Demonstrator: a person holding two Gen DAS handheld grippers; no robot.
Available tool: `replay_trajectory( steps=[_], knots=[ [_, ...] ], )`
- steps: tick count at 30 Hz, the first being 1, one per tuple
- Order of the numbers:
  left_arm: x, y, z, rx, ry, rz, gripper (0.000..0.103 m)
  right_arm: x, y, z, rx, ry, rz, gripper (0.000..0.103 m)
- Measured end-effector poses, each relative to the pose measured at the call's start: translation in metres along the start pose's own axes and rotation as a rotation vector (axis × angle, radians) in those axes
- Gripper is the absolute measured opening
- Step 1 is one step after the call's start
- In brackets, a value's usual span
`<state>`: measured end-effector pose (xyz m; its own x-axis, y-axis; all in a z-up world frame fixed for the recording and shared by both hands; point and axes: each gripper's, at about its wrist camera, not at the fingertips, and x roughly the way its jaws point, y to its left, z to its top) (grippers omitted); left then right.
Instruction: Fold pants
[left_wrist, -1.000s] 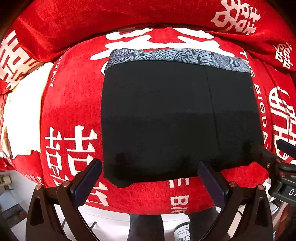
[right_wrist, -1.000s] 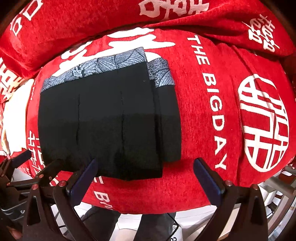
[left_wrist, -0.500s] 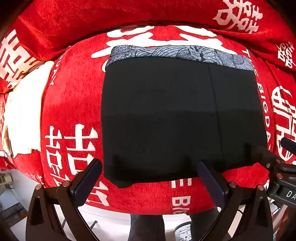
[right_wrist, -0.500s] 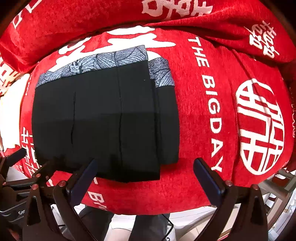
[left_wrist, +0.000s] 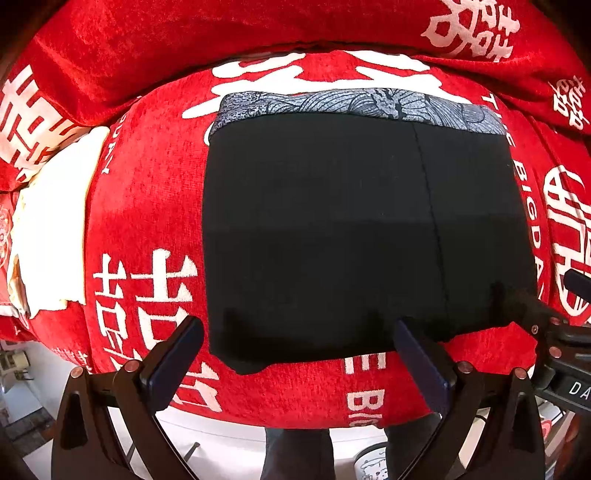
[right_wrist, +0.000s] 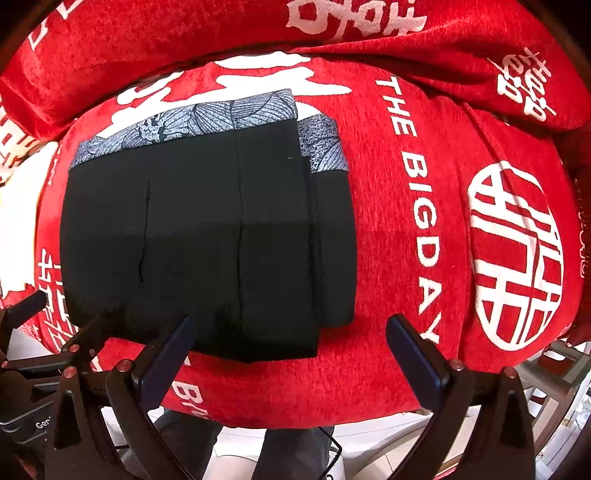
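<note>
Your black pants (left_wrist: 332, 229) lie folded into a flat, matte rectangle on a plush red blanket (left_wrist: 147, 206) printed with white lettering. A grey band with a fine leaf pattern runs along the far edge. In the right view a narrower underlayer sticks out on the right side. Your left tongs (left_wrist: 295, 354) and right tongs (right_wrist: 288, 350) are both spread wide at the near edge, gripping nothing.

Left gripper (left_wrist: 297, 356), right gripper (right_wrist: 290, 350): jaws spread wide, seemingly empty.
</note>
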<state>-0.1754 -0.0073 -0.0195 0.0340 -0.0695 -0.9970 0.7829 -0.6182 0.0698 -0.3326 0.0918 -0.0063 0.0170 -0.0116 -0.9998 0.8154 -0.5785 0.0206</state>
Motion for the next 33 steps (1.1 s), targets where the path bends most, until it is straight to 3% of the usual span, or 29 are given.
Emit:
replay_trajectory(
  steps=[33],
  knots=[
    [0.006, 0.013, -0.005, -0.038, 0.019, -0.003, 0.103, 0.004, 0.008, -0.007, -0.018, 0.001, -0.006, 0.103]
  ],
)
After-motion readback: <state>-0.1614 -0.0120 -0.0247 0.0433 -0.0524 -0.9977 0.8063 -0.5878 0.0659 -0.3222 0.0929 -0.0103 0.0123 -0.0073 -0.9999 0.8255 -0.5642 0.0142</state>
